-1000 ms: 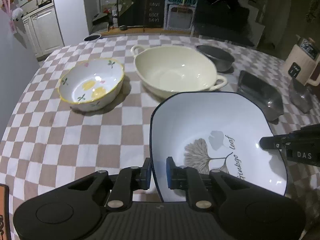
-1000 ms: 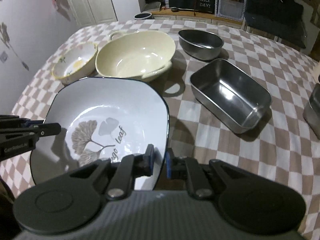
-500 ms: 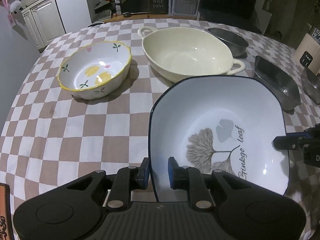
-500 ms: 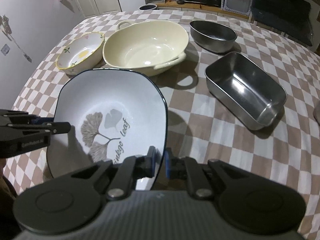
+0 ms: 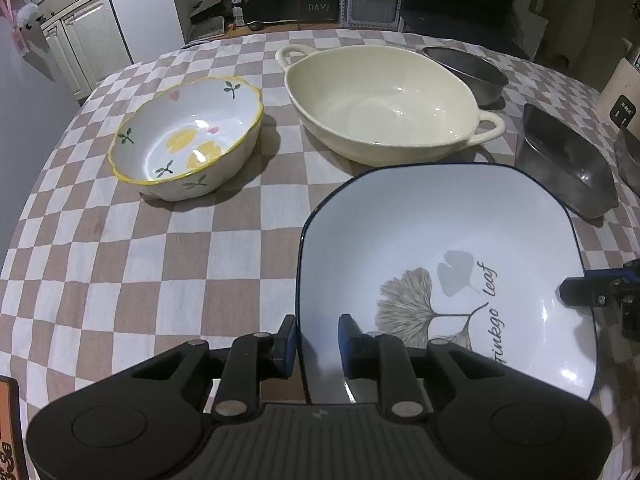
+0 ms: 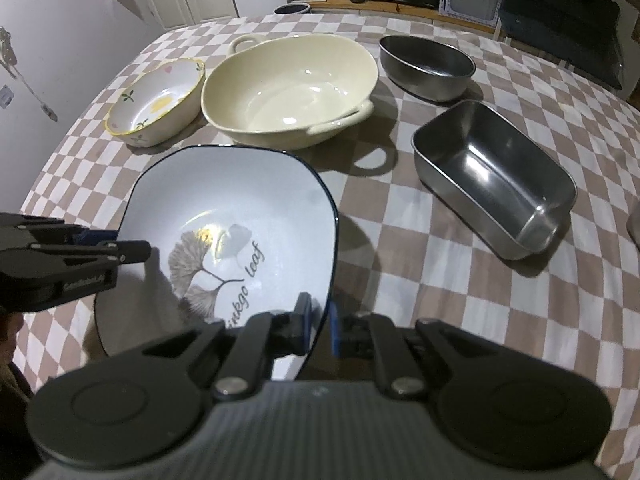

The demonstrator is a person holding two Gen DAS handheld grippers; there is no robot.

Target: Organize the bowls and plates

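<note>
A white square ginkgo-leaf plate (image 5: 440, 256) with a dark rim is held above the checked table by both grippers. My left gripper (image 5: 317, 340) is shut on its left rim. My right gripper (image 6: 320, 328) is shut on its right rim; the plate shows in that view too (image 6: 240, 208). Beyond it stand a cream two-handled bowl (image 5: 384, 104) and, to its left, a white lemon-pattern bowl (image 5: 188, 144). Both bowls also show in the right wrist view: the cream bowl (image 6: 292, 92) and the lemon bowl (image 6: 154, 102).
A rectangular steel pan (image 6: 492, 176) sits to the right of the plate, and an oval steel bowl (image 6: 426, 66) behind it. Another metal container (image 5: 628, 156) is at the far right edge. A checked cloth (image 5: 132, 264) covers the table.
The plate, held by both grippers, has moved forward toward the cream bowl and lifted a little; the bowls appear nearer in both views.
</note>
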